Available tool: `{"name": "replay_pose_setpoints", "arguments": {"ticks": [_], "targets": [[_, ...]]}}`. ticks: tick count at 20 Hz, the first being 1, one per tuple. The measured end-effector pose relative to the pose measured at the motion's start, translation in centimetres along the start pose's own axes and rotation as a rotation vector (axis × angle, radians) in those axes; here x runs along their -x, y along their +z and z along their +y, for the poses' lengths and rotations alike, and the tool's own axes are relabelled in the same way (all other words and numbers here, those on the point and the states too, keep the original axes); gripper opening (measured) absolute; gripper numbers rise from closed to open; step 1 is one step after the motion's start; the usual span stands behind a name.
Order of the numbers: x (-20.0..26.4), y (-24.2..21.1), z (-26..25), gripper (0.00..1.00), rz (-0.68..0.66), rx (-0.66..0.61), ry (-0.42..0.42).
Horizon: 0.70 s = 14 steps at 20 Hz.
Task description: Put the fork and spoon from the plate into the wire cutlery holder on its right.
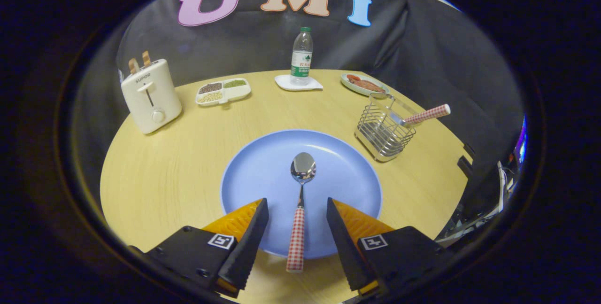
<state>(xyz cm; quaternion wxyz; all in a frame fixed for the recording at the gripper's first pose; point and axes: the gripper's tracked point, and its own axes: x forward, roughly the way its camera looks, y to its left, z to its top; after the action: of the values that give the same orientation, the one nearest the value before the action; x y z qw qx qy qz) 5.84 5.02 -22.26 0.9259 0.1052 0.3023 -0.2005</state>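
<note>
gripper view, looking over a round wooden bench (164, 177). readable writing: "supor" on the front of the white toaster (150, 96) at far left, two slices standing in its slots. bottle (301, 56) with green cap and green-white label at the far edge on a white coaster (297, 83); label text too small to read. white divided tray (222, 91) of grains between toaster and bottle. small plate of food (364, 83) beyond the wire cutlery holder (385, 131). tool (297, 229) wide open, nothing held, fingers (249, 236) spread either side of the spoon handle, no contact. spoon (300, 200) lying on the blue plate (253, 172), bowl ahead of the fingers, red-checked handle running back between them and overhanging the plate's near rim. fork (422, 116) already in the holder, checked handle leaning out to the right. holder standing just right of the plate, apart from it.
</note>
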Motion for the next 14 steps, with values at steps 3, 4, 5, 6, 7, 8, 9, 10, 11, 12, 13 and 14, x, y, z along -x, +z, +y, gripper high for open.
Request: {"name": "replay_pose_setpoints", "arguments": {"ticks": [3,4,5,6,7,8,9,10,11,12,13,14], "targets": [[-0.5,-0.9,0.0,0.68,0.024,-0.02,0.02],[-0.6,-1.1,-0.1,0.66,0.033,-0.031,0.021],[-0.9,-1.3,-0.1,0.66,0.039,-0.042,0.027],[-1.1,-1.5,0.0,0.59,0.044,-0.048,0.041],[-1.3,-1.9,0.5,0.52,0.059,-0.059,0.066],[-1.1,-1.9,0.9,0.45,0.061,-0.081,0.094],[-1.4,-1.9,0.7,0.38,0.06,-0.099,0.104],[-1.3,-2.0,0.8,0.28,0.073,-0.114,0.119],[-1.3,-1.8,0.9,0.18,0.071,-0.123,0.129],[-1.3,-1.9,0.8,0.16,0.075,-0.115,0.133],[-1.5,-2.0,0.7,0.13,0.077,-0.099,0.13],[-1.6,-1.8,0.4,0.14,0.078,-0.081,0.125]]}}
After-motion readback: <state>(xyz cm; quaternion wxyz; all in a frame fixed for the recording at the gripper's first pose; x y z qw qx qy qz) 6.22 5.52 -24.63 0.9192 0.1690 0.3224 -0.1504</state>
